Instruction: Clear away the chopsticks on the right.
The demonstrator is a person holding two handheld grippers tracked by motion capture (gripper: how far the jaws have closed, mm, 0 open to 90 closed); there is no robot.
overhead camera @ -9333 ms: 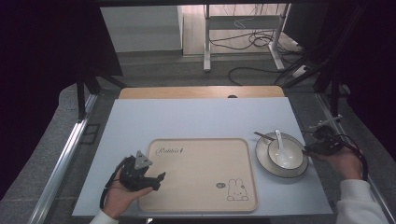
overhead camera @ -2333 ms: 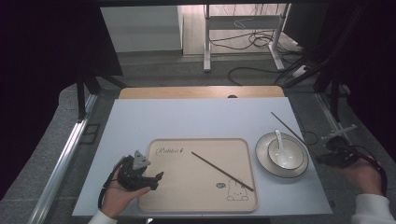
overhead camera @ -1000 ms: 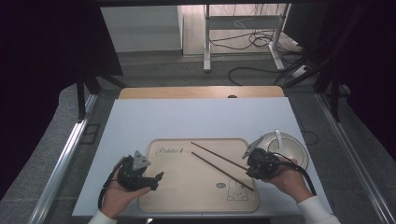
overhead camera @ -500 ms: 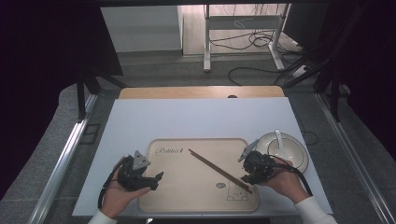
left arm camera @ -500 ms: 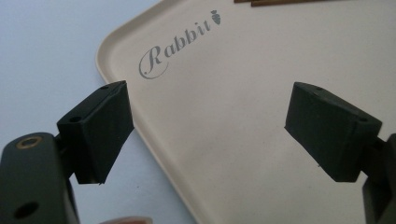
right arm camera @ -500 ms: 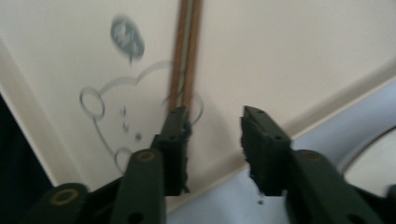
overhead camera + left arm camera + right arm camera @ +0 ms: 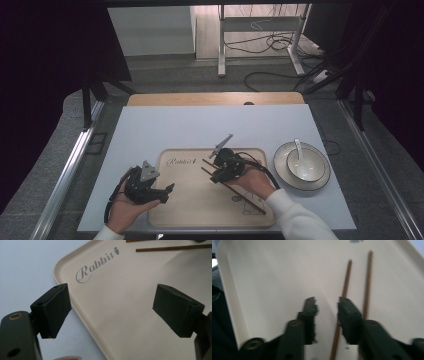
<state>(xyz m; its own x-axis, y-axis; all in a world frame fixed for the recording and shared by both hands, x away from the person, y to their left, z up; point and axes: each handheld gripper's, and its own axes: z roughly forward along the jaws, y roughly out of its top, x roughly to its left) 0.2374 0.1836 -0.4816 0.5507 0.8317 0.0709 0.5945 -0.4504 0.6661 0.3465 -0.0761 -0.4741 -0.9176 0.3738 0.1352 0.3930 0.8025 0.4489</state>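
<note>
Right tool (image 7: 216, 176) is parked over the tray (image 7: 190, 205), jaws a bit apart and gripping nothing. In my right gripper view the two chopsticks (image 7: 348, 280) lie flat on the tray, side by side, long axis running 6 to 12, one under the gap and one just off toward 3. I'd nudge that way before pinching. Left tool (image 7: 167, 190) sits wide open at the tray's 9 edge, farther off.

A lab: dark curtains (image 7: 55, 75), floor cables (image 7: 270, 45), a framed table (image 7: 215, 125).
</note>
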